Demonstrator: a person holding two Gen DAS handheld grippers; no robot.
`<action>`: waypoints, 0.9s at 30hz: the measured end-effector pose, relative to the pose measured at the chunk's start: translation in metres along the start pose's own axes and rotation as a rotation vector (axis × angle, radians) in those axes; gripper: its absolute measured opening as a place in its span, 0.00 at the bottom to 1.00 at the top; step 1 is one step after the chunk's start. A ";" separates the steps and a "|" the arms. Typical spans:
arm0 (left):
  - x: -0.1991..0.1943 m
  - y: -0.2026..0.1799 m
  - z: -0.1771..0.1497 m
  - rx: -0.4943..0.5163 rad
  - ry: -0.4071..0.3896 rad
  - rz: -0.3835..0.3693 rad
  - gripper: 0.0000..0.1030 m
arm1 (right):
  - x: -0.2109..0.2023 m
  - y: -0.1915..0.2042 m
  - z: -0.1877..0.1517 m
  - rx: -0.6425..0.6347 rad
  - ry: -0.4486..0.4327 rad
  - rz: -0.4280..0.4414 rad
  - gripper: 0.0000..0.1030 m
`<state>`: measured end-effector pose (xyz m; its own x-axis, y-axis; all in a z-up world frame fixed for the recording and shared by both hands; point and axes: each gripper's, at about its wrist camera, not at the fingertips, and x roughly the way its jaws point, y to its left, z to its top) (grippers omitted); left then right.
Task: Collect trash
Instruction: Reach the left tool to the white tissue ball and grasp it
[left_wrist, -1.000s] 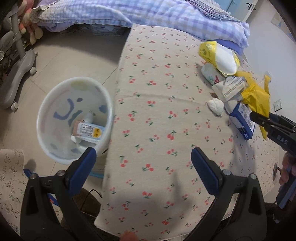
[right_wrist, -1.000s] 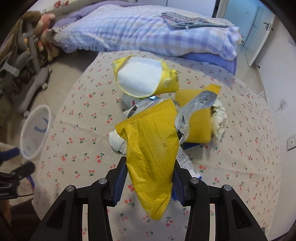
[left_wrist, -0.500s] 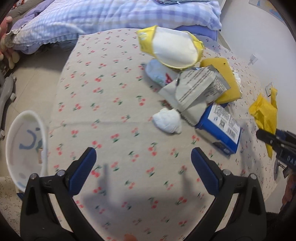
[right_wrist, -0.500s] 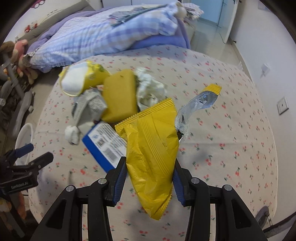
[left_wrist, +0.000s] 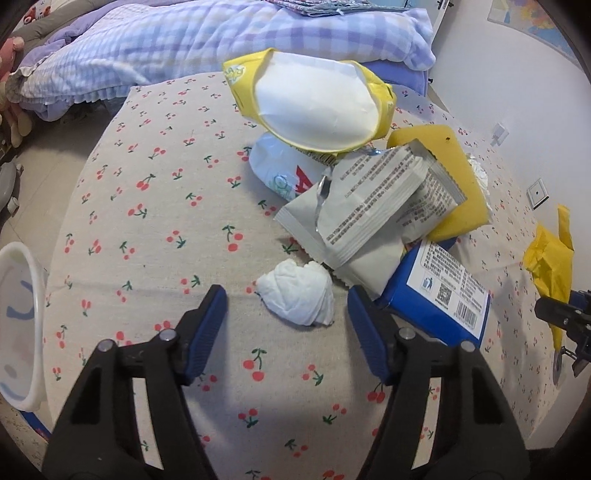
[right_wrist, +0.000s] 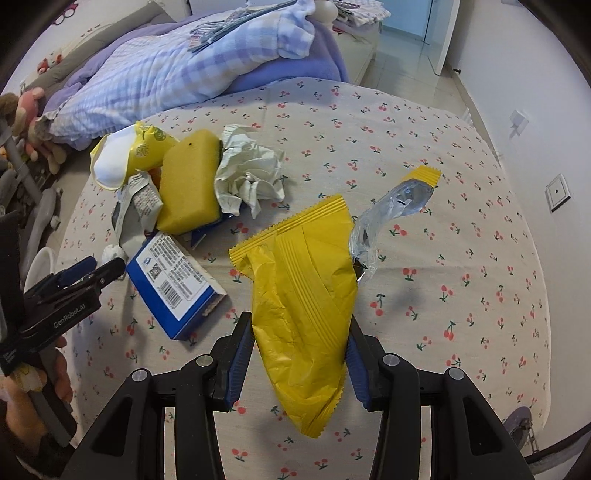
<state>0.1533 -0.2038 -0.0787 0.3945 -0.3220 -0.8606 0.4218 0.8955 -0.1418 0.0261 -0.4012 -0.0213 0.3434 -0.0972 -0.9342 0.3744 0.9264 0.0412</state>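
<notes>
My left gripper is open, its blue pads on either side of a white crumpled tissue on the cherry-print tablecloth. Behind the tissue lies a trash pile: grey wrappers, a blue box, a yellow sponge and a yellow-rimmed white bag. My right gripper is shut on a yellow snack wrapper held above the table; it also shows in the left wrist view. The white bin is at the left edge.
A bed with a purple checked blanket lies behind the table. Crumpled paper sits beside the sponge. A white wall with a socket is on the right. Grey chair legs stand on the floor at left.
My left gripper has swung from the bin toward the trash pile and narrowed around the tissue. My right gripper has carried the yellow wrapper away from the pile, to the right.
</notes>
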 end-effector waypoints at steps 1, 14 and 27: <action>0.001 0.000 0.000 -0.002 -0.001 0.001 0.62 | 0.000 -0.001 -0.001 0.002 0.000 0.000 0.47; -0.007 0.001 -0.001 0.025 0.005 -0.002 0.26 | -0.004 -0.004 -0.002 0.016 -0.010 -0.003 0.47; -0.047 0.027 -0.010 0.019 -0.013 -0.014 0.26 | -0.017 0.031 0.004 -0.002 -0.042 0.038 0.47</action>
<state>0.1378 -0.1614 -0.0472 0.3985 -0.3386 -0.8524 0.4426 0.8850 -0.1446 0.0354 -0.3727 -0.0030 0.3934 -0.0774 -0.9161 0.3585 0.9305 0.0753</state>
